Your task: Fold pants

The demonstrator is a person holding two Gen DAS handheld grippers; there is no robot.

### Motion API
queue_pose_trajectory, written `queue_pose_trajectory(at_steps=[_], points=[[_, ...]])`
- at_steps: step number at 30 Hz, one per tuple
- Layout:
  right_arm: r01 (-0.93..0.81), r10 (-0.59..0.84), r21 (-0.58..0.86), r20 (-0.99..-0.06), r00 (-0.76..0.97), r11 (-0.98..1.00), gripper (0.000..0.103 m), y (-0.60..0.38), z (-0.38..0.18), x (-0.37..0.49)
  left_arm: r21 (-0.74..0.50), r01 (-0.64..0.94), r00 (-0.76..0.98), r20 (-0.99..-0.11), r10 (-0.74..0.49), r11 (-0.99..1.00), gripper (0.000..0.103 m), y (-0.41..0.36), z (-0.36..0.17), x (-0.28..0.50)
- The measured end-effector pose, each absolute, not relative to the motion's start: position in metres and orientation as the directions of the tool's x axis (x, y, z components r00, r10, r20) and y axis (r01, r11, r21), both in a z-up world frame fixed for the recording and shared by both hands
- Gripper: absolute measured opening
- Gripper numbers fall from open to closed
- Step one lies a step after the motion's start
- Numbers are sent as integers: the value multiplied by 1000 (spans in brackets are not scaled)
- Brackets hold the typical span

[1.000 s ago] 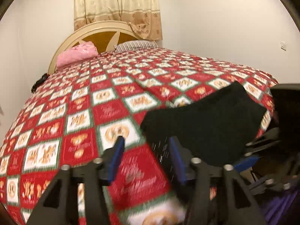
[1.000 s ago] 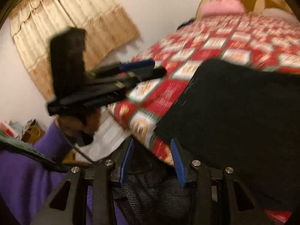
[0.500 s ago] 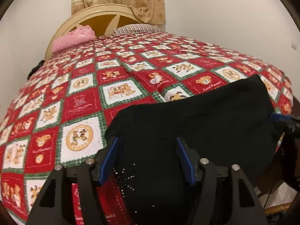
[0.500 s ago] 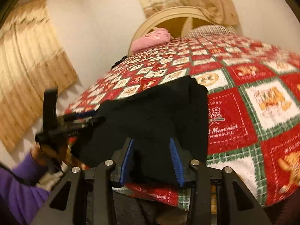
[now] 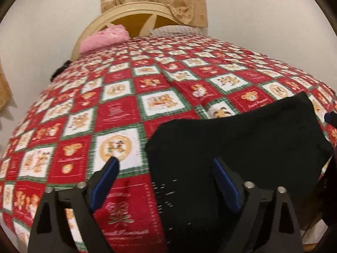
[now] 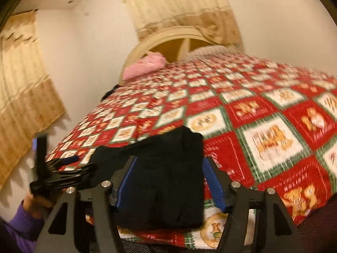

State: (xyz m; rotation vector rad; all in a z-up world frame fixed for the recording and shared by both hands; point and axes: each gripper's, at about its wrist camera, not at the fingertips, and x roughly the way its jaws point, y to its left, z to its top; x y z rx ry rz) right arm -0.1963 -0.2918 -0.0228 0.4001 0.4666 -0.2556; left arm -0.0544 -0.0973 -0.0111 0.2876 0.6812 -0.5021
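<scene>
The black pants (image 5: 242, 147) lie folded into a wide flat rectangle at the near edge of the bed; they also show in the right wrist view (image 6: 168, 168). My left gripper (image 5: 166, 175) is open, hovering over the pants' left end, holding nothing. My right gripper (image 6: 168, 172) is open, its blue pads either side of the pants' right end, with no grip on the cloth. The left gripper also appears in the right wrist view (image 6: 67, 168), beside the pants' far end.
The bed has a red, white and green patchwork quilt (image 5: 126, 105). A pink pillow (image 5: 103, 40) and a striped pillow (image 5: 174, 30) lie by the cream headboard (image 5: 137, 12). Curtains (image 6: 25, 97) hang on the wall left of the bed.
Both grippers have opened wider and pulled back from the pants, which now lie flat on the quilt. The left gripper has shifted left, so quilt shows between its fingers.
</scene>
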Motion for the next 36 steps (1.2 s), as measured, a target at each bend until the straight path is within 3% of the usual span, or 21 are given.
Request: queue_pose_trajectory(at_steps=[1, 10, 13, 22, 36], points=[[332, -139, 324, -498, 856, 886, 65, -295, -27, -193, 94, 507, 675, -661, -327, 857, 103, -95, -11, -54], [358, -129, 347, -537, 834, 867, 65, -300, -52, -189, -8, 447, 618, -721, -315, 895, 103, -87, -24, -42], [348, -124, 353, -526, 841, 869, 72, -298, -54, -189, -14, 445, 616, -721, -317, 896, 103, -87, -25, -43], [314, -78, 371, -531, 844, 874, 77, -290, -55, -186, -171, 492, 469, -774, -426, 853, 103, -97, -36, -48], [317, -73, 383, -532, 844, 868, 77, -287, -57, -186, -122, 475, 525, -755, -392, 872, 103, -103, -40, -55]])
